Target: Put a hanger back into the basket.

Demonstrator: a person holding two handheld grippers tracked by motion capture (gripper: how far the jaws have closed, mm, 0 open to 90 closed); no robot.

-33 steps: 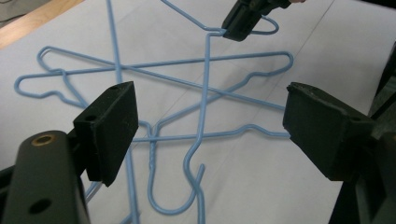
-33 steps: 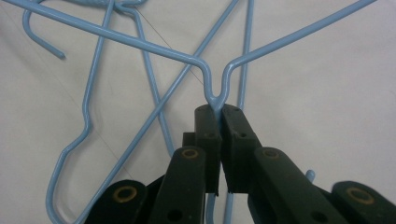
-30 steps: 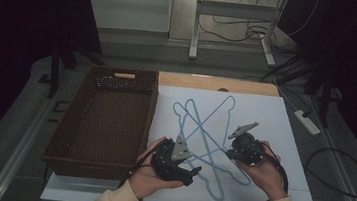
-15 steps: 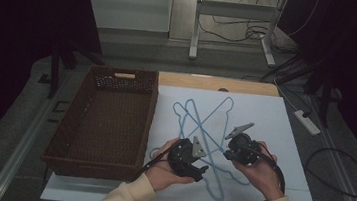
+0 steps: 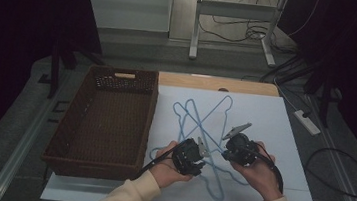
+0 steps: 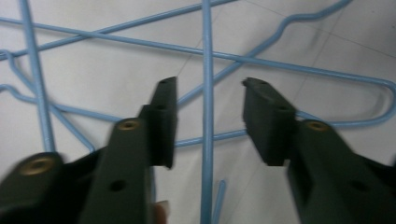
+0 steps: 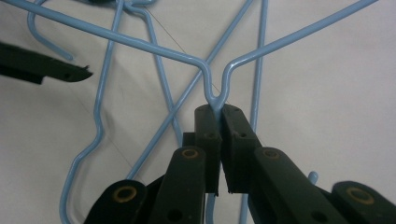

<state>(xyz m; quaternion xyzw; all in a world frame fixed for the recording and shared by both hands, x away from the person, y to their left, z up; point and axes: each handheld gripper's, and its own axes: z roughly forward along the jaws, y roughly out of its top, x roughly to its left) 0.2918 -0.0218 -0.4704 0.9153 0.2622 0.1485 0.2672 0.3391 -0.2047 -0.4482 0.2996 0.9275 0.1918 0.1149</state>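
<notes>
Hangers (image 5: pixel 203 133), blue wire ones, lie tangled on the counter (image 5: pixel 274 125) right under both tongs. Right tongs (image 7: pixel 219 114) are pinched tight on one hanger's neck. Left tongs (image 6: pixel 208 100) have just been closing, a wire rod between them, not gripped yet. Wicker basket (image 5: pixel 104 118) beside the left tongs looks empty; I'd say untangling has barely begun.

A: Lab or test room, dim. White sheet covers the tabletop (image 5: pixel 282 141); bare floor behind.
B: Agreed. Loose cables (image 5: pixel 234 28), power strip (image 5: pixel 306 121), metal stand legs (image 5: pixel 195 22) beyond its far edge.
</notes>
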